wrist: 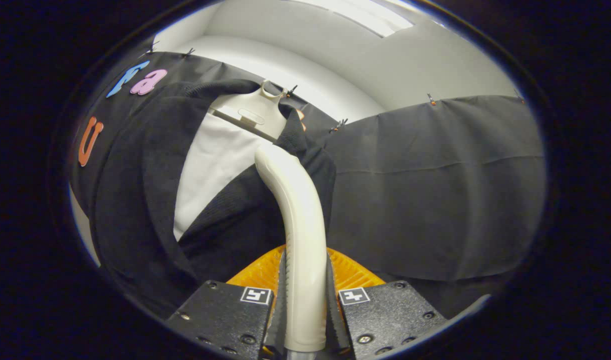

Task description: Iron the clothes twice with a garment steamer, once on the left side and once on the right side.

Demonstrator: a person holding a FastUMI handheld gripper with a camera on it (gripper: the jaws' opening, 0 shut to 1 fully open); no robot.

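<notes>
a white hanger (255,116) carries the black garment (150,200) over white fabric (210,165).

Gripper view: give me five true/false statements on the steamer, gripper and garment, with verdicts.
1. The gripper is shut on the steamer. True.
2. The steamer is black. False: it is cream-white.
3. The steamer's tip reaches up to the dark cardigan near its collar. True.
4. The cardigan lies flat on a table. False: it hangs on a white hanger against the booth wall.
5. A white layer shows inside the cardigan's open front. True.
</notes>
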